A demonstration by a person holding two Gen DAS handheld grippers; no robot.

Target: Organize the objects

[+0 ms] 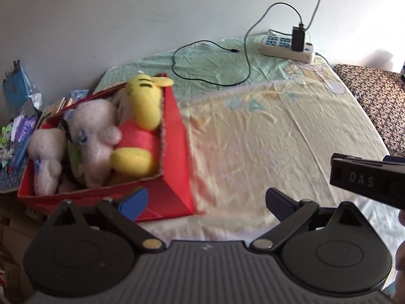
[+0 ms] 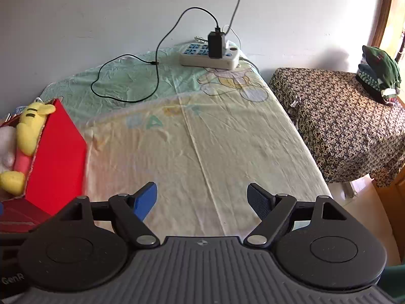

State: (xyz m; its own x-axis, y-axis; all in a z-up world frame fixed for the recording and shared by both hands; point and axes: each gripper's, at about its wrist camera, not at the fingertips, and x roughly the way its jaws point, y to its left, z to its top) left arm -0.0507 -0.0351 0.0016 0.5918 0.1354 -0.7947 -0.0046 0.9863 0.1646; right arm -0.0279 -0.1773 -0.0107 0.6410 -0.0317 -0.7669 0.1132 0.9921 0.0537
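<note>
A red box [image 1: 177, 157] stands at the left of the bed, and its red side [image 2: 58, 157] also shows at the left edge of the right wrist view. Inside lie a yellow bear in a red shirt [image 1: 141, 126] and two white plush toys [image 1: 93, 136]. The bear's head [image 2: 30, 124] pokes over the rim. My left gripper [image 1: 206, 202] is open with nothing between its fingers, its left fingertip in front of the box's near corner. My right gripper [image 2: 202, 198] is open over bare sheet, holding nothing. Its black body [image 1: 367, 177] enters the left wrist view from the right.
A pale yellow and green bed sheet [image 2: 202, 131] covers the bed. At the far edge by the wall sit a white power strip [image 2: 210, 57] with a black charger and a looping black cable [image 2: 131, 81]. A patterned cloth-covered table [image 2: 341, 121] with folded clothes stands right. Clutter [image 1: 20, 116] lies left of the box.
</note>
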